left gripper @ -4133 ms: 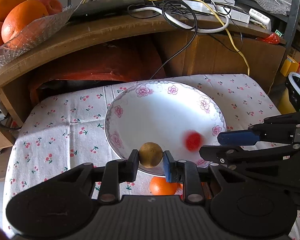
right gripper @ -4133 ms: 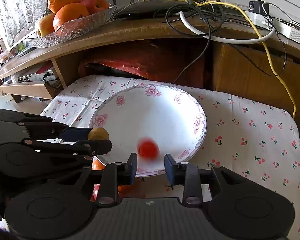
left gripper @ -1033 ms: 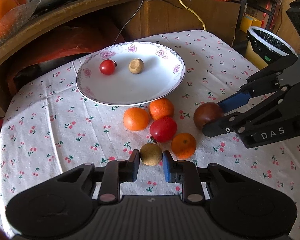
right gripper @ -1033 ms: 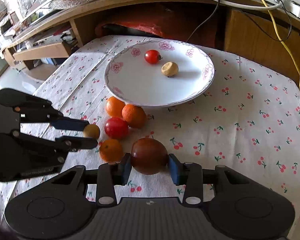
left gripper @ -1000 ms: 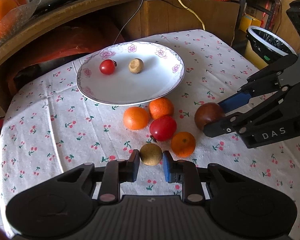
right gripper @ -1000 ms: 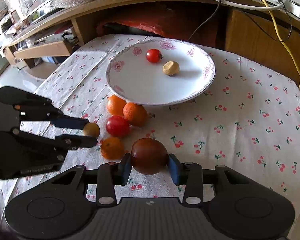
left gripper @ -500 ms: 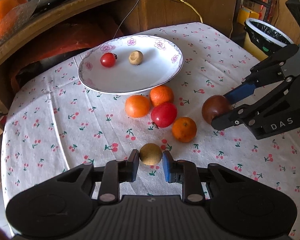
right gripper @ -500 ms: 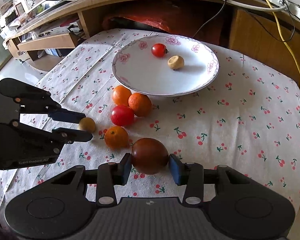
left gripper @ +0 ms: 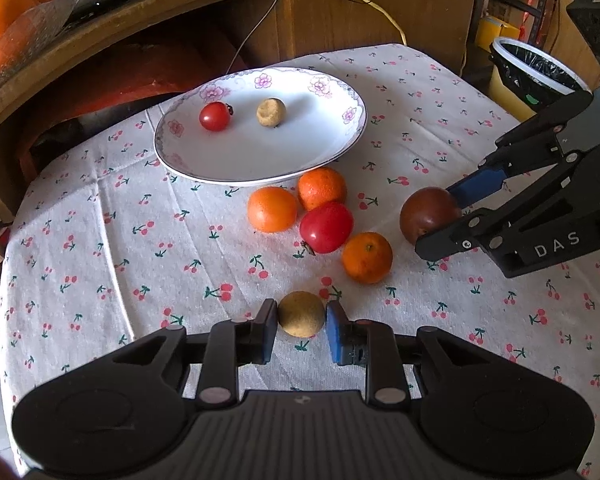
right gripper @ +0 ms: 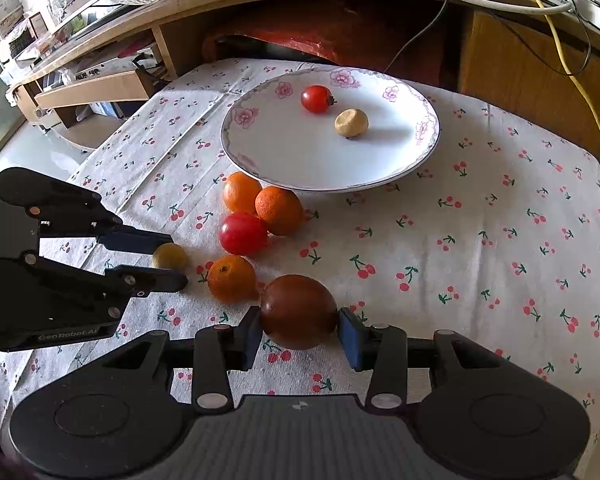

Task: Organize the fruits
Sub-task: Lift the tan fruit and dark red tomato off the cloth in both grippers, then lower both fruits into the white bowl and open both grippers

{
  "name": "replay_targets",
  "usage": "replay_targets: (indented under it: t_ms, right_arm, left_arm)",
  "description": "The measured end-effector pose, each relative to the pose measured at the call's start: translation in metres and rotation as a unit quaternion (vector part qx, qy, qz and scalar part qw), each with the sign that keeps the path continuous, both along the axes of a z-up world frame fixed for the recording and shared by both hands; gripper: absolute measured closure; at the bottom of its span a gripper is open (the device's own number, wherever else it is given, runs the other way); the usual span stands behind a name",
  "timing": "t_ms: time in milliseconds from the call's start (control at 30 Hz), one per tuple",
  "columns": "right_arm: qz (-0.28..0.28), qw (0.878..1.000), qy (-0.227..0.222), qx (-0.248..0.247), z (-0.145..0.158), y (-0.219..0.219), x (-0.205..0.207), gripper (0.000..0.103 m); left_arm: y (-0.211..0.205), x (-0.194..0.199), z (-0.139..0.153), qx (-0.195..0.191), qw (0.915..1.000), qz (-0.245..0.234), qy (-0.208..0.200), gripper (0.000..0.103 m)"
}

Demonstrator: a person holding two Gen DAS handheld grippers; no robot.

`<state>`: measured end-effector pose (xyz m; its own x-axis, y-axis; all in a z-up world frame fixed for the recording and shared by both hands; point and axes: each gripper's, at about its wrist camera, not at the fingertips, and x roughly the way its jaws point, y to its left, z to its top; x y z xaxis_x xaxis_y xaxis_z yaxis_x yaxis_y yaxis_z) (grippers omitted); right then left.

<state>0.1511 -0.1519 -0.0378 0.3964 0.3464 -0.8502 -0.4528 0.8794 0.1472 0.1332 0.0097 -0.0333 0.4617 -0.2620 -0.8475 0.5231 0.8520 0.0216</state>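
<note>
Left wrist view: my left gripper (left gripper: 301, 326) clasps a small tan fruit (left gripper: 301, 314); my right gripper (right gripper: 298, 332) clamps a dark plum (right gripper: 298, 311). At 12 o'clock lie three oranges (left gripper: 272, 209), a red tomato (left gripper: 326, 227), then the plate (left gripper: 340, 148).

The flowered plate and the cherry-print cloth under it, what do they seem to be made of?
The plate looks like glazed ceramic, perhaps porcelain: smooth glossy white, thin dark edge line, printed pink flowers on the rim; melamine cannot be ruled out. The cloth looks like soft woven or terry cotton: matte, slightly nubbly, creased in folds and draped over the table edge.
</note>
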Motion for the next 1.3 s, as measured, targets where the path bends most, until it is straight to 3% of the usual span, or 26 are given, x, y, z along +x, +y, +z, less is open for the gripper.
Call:
replay_targets:
  t_ms: [700, 1300]
  right_arm:
    - [0.001, 1.000, -0.002, -0.014, 0.003, 0.004, -0.002, 0.068]
    - [-0.010, 0.999, -0.040, 0.008, 0.028, 0.011, 0.010, 0.068]
  left_arm:
    - [-0.005, 0.000, 0.003, 0.006, 1.0000, 0.001, 0.003, 0.070]
    - [-0.016, 0.022, 0.028, -0.018, 0.9991, 0.015, -0.036, 0.070]
